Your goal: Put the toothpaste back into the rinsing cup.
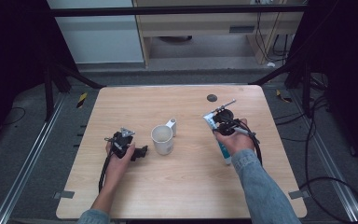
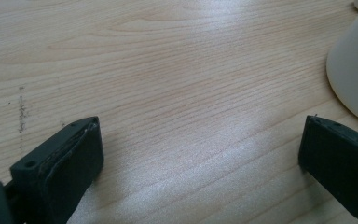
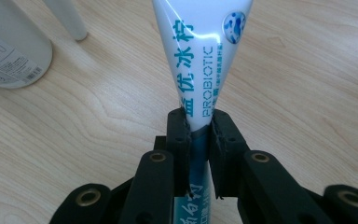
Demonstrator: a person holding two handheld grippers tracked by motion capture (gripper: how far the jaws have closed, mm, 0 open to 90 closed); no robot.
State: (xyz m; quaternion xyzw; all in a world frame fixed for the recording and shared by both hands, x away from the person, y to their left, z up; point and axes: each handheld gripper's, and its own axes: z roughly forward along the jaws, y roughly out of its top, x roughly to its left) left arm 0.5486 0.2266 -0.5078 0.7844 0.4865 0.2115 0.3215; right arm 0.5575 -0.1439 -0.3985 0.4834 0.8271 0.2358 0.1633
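Your right gripper (image 3: 198,140) has its two black jaws pinched tight on a soft white plastic toothpaste tube with teal print (image 3: 200,60); the tube is flat and narrow where the ribbed pads squeeze it and fans out wider beyond them, its glossy skin catching the light. In the high view your right hand (image 1: 233,140) holds that tube (image 1: 223,150) lifted at a slant above the right half of the table, one end up near the gripper's head and the other toward your denim sleeve (image 1: 261,186). Your left gripper (image 2: 200,154) stands wide apart with nothing between its matte black pads, low over bare wood, and in the high view it (image 1: 142,151) points at the cup from just beside it. The pale wooden tabletop with rounded corners (image 1: 177,191) shows fine straight grain and a small dark round disc (image 1: 211,98) near its far edge. Near the middle stands a cream-white, smooth, tapered cup (image 1: 162,139), its mouth open upward and its inside looking empty, with a small white cylindrical piece (image 1: 171,126) touching or just behind it; you cannot tell which. Between cup and tube lies a clear strip of wood, and the near and far parts of the table are open too.
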